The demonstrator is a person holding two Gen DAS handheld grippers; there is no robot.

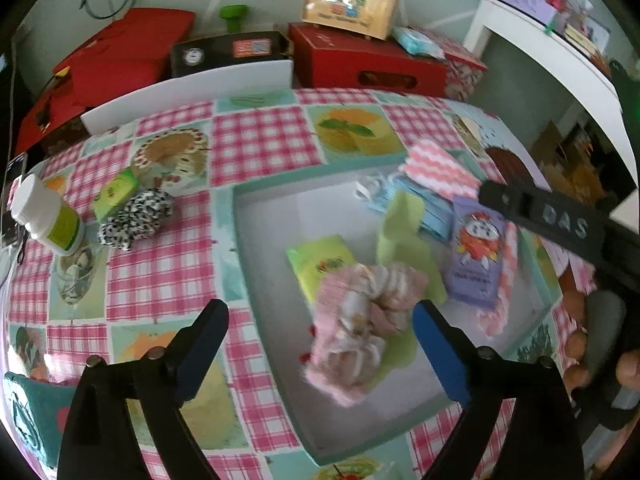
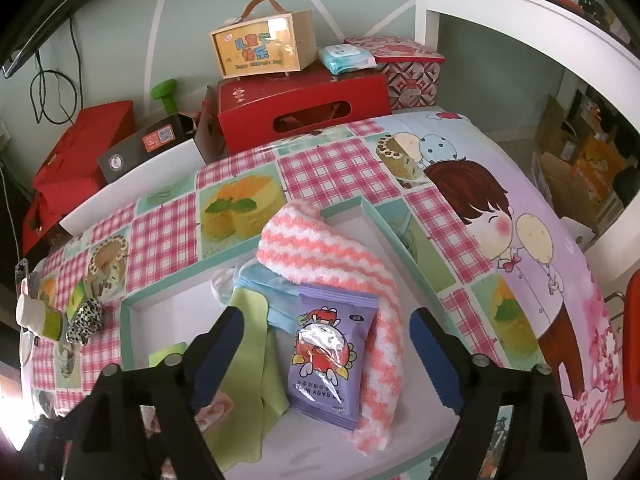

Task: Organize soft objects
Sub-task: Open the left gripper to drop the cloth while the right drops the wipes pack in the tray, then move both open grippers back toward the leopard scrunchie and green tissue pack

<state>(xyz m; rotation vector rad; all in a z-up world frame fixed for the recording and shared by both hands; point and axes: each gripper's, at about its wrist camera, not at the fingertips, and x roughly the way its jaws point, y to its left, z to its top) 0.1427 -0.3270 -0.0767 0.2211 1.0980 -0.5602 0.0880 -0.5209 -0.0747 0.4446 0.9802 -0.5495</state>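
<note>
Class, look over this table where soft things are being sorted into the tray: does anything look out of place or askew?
Yes. The striped sock hangs over the tray's rim instead of lying inside. A leopard-print scrunchie sits outside the tray beside a white bottle, on the tablecloth. Nothing looks spilled or damaged.

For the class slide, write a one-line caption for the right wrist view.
Open right gripper hovers over a purple wipes packet beside a pink-and-white striped cloth in the tray.

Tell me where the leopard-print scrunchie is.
The leopard-print scrunchie lies on the tablecloth outside the tray, to its left in the left wrist view, touching a small green packet and near the white bottle.
</note>
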